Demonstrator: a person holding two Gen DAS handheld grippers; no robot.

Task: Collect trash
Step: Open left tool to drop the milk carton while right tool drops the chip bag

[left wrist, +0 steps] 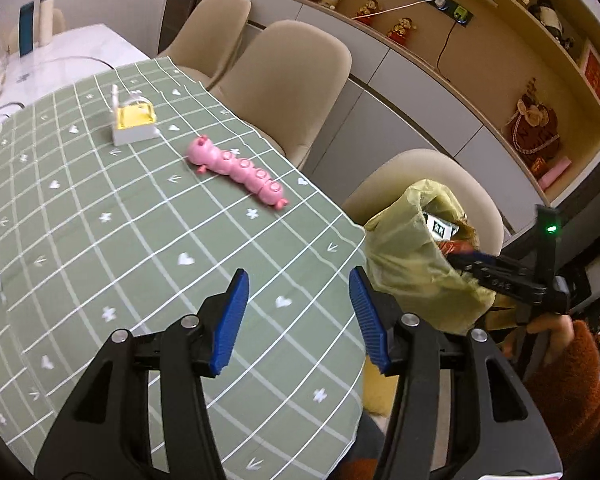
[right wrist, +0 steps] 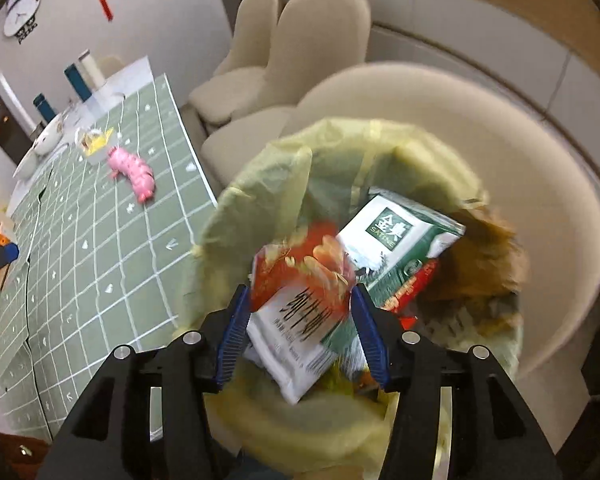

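My right gripper (right wrist: 298, 320) hangs over the yellow trash bag (right wrist: 260, 184) with jaws spread, the red-and-white snack wrapper (right wrist: 300, 300) loose between them, long axis toward 12 o'clock, while my left gripper (left wrist: 298, 312), released and empty, waits above the table (left wrist: 120, 240).

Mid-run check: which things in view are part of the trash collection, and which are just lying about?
Job:
yellow trash bag
red-and-white snack wrapper between the right gripper fingers
green carton in the bag

Lying about:
pink caterpillar toy
small white-and-yellow box
beige chairs
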